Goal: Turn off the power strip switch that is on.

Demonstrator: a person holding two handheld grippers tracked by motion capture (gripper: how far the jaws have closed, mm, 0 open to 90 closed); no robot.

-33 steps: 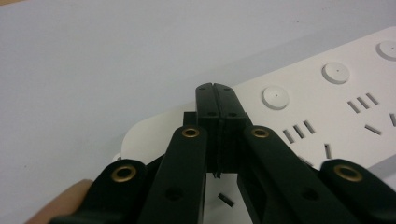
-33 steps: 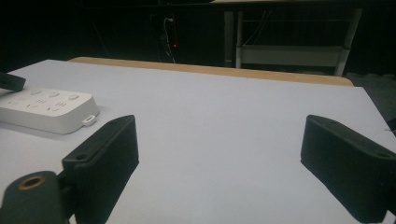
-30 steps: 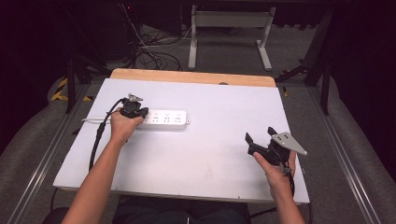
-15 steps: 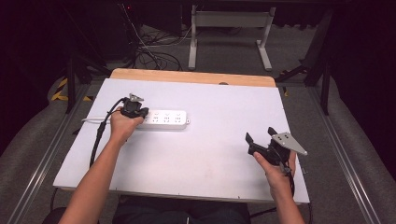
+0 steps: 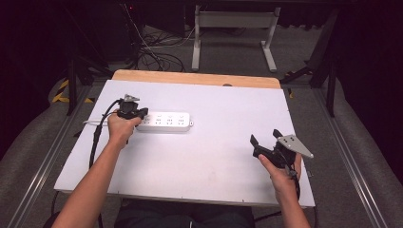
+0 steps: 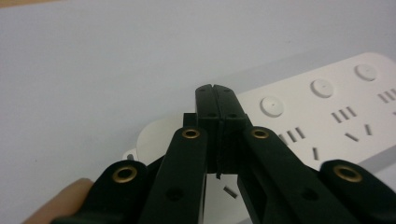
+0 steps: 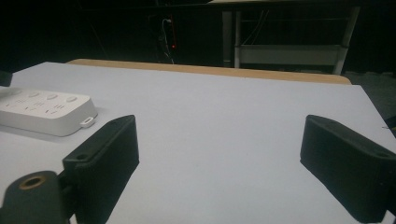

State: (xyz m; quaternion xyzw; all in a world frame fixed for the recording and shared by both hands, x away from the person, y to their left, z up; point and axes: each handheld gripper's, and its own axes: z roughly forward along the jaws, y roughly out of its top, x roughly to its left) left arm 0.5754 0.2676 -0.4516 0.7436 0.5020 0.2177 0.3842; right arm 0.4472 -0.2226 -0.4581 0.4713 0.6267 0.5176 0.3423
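My left tool (image 5: 134, 112) is pressed shut with nothing between its jaws, tips over the near end of the white plastic power strip (image 5: 166, 121), which lies flat on the pale grey table (image 5: 209, 161). The left gripper view shows what the high view cannot: my tips (image 6: 215, 95) sit just beside the first round button (image 6: 272, 106). My right tool (image 5: 266, 142) stands wide open and empty, well apart from the strip. Its own view catches the strip's (image 7: 44, 112) far end and small side tab (image 7: 87, 122).
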